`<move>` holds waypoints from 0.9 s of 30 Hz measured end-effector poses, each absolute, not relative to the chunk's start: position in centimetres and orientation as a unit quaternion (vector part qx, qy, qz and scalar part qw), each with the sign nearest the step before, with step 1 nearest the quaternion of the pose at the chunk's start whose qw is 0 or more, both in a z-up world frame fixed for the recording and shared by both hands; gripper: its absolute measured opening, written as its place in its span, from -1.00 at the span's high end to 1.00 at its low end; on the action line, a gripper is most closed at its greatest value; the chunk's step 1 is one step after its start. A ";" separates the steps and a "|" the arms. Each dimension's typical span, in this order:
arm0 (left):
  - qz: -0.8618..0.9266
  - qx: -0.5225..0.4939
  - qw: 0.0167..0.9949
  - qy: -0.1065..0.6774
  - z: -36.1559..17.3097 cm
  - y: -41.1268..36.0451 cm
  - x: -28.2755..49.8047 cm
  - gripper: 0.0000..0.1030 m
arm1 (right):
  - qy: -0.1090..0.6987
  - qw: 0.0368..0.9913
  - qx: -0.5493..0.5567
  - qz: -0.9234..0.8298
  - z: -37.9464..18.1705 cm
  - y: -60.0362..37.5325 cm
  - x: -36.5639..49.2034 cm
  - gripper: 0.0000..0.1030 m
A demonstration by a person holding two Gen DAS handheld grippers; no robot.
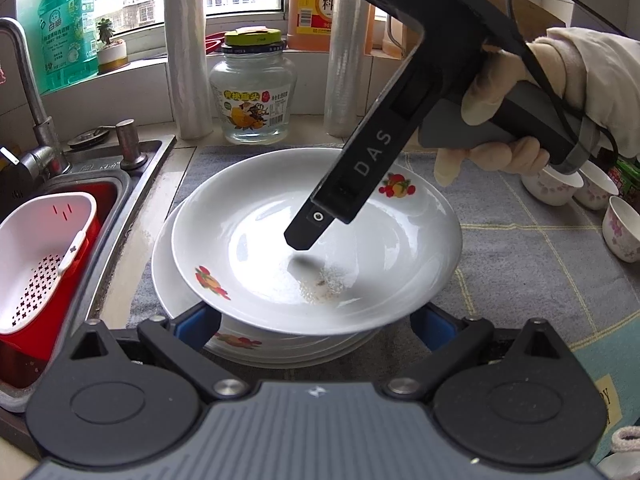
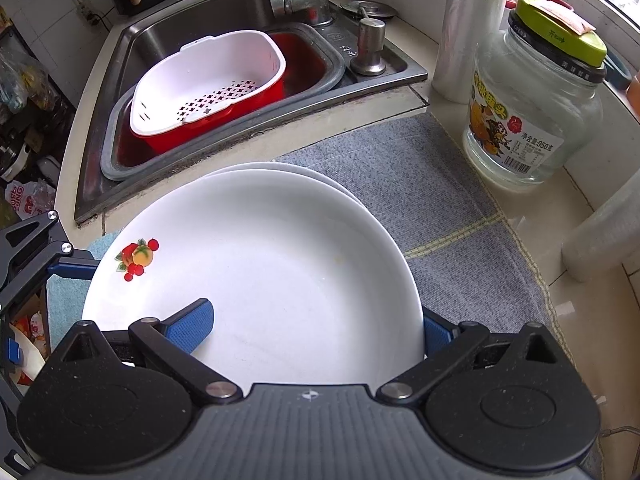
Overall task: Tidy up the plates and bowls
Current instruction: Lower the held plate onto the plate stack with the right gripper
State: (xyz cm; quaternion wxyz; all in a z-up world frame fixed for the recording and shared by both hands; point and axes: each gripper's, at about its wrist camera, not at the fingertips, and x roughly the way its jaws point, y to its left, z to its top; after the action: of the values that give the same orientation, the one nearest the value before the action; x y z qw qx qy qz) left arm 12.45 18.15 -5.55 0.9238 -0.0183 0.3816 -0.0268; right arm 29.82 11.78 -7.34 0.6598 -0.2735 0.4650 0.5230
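Note:
A white plate with fruit prints sits tilted on top of a stack of like plates on a grey mat. My right gripper reaches down over it; in the right wrist view one blue pad lies inside the top plate and the other pad is outside its rim, so the jaws straddle the rim with a wide gap. My left gripper is open, its blue pads either side of the stack's near edge, below the top plate's rim.
A steel sink with a white strainer basket in a red tub lies left. A glass jar, plastic-wrap rolls and bottles stand behind. Small floral cups stand at right on the mat.

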 end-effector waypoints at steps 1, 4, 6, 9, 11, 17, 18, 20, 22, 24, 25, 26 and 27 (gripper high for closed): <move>-0.027 -0.020 0.923 0.383 -5.5 18.2 12.4 -0.94 | 0.465 0.659 -0.275 0.523 -7.4 11.8 29.8 -1.00; -0.027 -0.028 0.922 0.386 -5.5 18.4 12.6 -0.94 | 0.466 0.658 -0.278 0.522 -7.6 11.9 29.8 -1.00; -0.025 -0.028 0.921 0.388 -5.5 18.4 12.6 -0.94 | 0.466 0.658 -0.280 0.521 -7.6 12.0 29.8 -1.00; -0.024 -0.032 0.919 0.392 -5.6 18.5 12.6 -0.94 | 0.465 0.656 -0.286 0.521 -7.7 12.2 29.6 -1.00; -0.023 -0.036 0.918 0.395 -5.6 18.7 12.7 -0.94 | 0.464 0.654 -0.291 0.522 -7.8 12.3 29.5 -1.00; -0.019 -0.038 0.917 0.396 -5.5 18.8 12.7 -0.94 | 0.468 0.652 -0.292 0.520 -7.9 12.6 29.5 -1.00; -0.018 -0.038 0.917 0.397 -5.5 18.8 12.7 -0.94 | 0.469 0.651 -0.292 0.520 -7.9 12.6 29.6 -1.00; -0.018 -0.038 0.917 0.397 -5.4 18.8 12.6 -0.94 | 0.471 0.651 -0.293 0.518 -8.0 12.6 29.5 -1.00; -0.017 -0.037 0.917 0.397 -5.4 18.9 12.6 -0.94 | 0.472 0.651 -0.292 0.518 -8.0 12.7 29.6 -1.00; -0.015 -0.035 0.917 0.398 -5.4 18.9 12.6 -0.94 | 0.474 0.651 -0.290 0.517 -8.1 12.7 29.7 -1.00; -0.015 -0.035 0.917 0.398 -5.3 18.9 12.6 -0.94 | 0.476 0.651 -0.289 0.516 -8.1 12.8 29.7 -1.00; -0.013 -0.032 0.917 0.398 -5.3 18.9 12.6 -0.94 | 0.476 0.651 -0.289 0.515 -8.1 12.8 29.7 -1.00; -0.012 -0.031 0.917 0.398 -5.4 19.0 12.6 -0.94 | 0.477 0.651 -0.290 0.515 -8.1 12.8 29.7 -1.00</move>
State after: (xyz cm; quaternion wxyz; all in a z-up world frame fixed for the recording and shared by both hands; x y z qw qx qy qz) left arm 12.61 18.96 -5.35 0.9166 -0.0306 0.3984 -0.0119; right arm 29.68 12.79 -8.14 0.6509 -0.2897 0.4768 0.5149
